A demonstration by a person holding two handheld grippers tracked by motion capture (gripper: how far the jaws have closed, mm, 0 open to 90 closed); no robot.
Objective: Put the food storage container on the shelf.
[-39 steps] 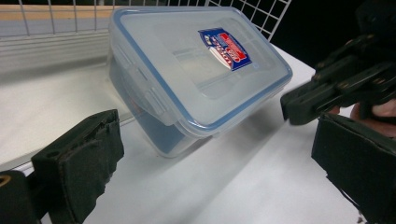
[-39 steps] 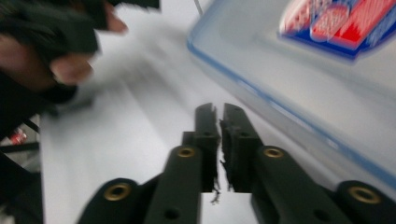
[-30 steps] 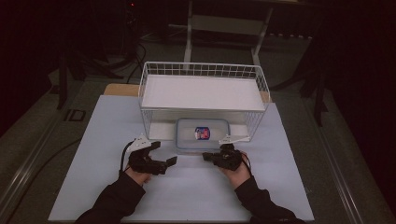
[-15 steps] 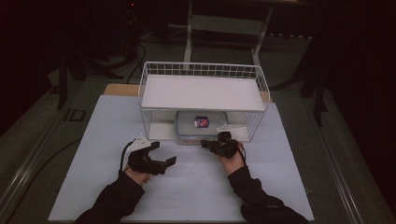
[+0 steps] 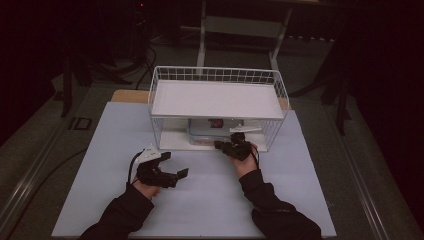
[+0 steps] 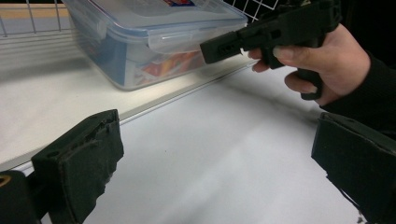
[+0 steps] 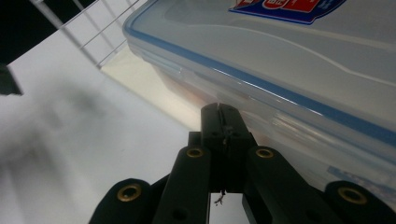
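A clear plastic box (image 5: pixel 210 132) with a blue-edged lid stands on the bottom board of a white wire rack (image 5: pixel 156 100), under its white top shelf. My right gripper (image 5: pixel 218 145) is shut, its tips at the box's near side just below the lid rim. In the right gripper view the closed jaw tips (image 7: pixel 219 109) meet the box (image 7: pixel 289 60). My left gripper (image 5: pixel 175 165) rests open on the white table, left of the rack's front. The left gripper view has its jaws wide apart (image 6: pixel 219 186), with the box (image 6: pixel 154 28) and the right gripper (image 6: pixel 210 49) beyond.
The white table mat (image 5: pixel 100 165) spreads out in front of the rack and to both sides. A wooden edge (image 5: pixel 130 96) shows behind the mat at the left. Dark floor and stands surround the table.
My right gripper has moved away from me toward the rack, and the box has slid farther back under the top shelf. The left gripper has stayed put.
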